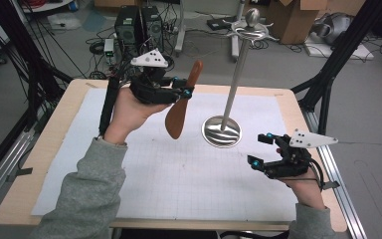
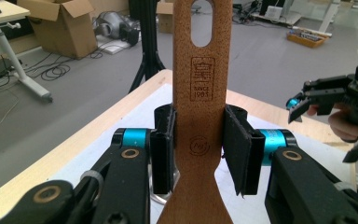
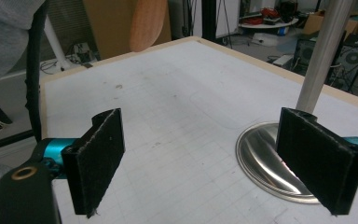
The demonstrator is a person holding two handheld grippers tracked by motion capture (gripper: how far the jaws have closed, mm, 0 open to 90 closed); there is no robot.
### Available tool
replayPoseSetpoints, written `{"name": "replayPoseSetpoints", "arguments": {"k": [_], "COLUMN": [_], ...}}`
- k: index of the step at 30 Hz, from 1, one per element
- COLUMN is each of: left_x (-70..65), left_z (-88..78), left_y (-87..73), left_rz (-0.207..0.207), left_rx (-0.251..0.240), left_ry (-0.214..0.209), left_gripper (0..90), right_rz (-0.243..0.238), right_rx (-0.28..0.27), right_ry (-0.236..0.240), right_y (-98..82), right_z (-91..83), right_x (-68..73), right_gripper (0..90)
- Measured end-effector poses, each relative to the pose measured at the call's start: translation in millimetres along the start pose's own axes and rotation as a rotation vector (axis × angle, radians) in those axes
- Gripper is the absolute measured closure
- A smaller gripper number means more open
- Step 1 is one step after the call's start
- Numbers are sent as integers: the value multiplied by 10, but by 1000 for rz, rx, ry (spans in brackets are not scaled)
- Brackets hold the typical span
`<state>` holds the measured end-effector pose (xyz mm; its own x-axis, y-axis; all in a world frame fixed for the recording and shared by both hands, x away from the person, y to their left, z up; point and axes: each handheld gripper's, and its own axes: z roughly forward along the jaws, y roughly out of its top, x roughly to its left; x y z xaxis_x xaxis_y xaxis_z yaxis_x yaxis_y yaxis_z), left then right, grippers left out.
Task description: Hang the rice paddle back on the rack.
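Evidently readying it for hanging, the left gripper (image 1: 185,92) is clenching a wooden spatula (image 1: 183,102) aloft, left of the metal stand (image 1: 236,79). Right of that stand, the right gripper (image 1: 262,150) is waiting over the table (image 1: 288,97), jaws released.

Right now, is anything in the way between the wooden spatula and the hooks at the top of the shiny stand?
Nothing visible is. The left gripper holds the wooden spatula up in the air, left of the stand. The gap across to the hooks looks open, and the right gripper sits low, near the table.
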<state>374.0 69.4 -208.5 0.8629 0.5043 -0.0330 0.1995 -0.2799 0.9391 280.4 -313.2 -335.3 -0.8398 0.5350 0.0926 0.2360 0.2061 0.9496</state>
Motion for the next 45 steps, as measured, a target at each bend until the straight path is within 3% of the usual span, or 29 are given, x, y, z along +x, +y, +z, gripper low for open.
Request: {"name": "replayPoseSetpoints", "arguments": {"k": [4,8,25,34,45], "left_x": [22,1,69,124,90], "left_z": [42,74,216,215,270], "left_y": [59,120,403,503,636], "left_rz": [-6,-24,20,19,26], "left_rx": [1,-22,-7,-14,-25], "left_ry": [-4,-52,-14,-13,-19], "left_gripper": [652,652,652,652,652], "right_rz": [-4,-1,-1,11,11], "right_rx": [3,2,-2,-7,-8], "right_ry": [1,-1,5,1,1], "right_y": [-1,-2,-6,-12,-16], "right_z": [4,1,5,-8,-24], "right_x": [-1,-8,-9,-22,-31], "right_gripper": [142,142,142,142,143]}}
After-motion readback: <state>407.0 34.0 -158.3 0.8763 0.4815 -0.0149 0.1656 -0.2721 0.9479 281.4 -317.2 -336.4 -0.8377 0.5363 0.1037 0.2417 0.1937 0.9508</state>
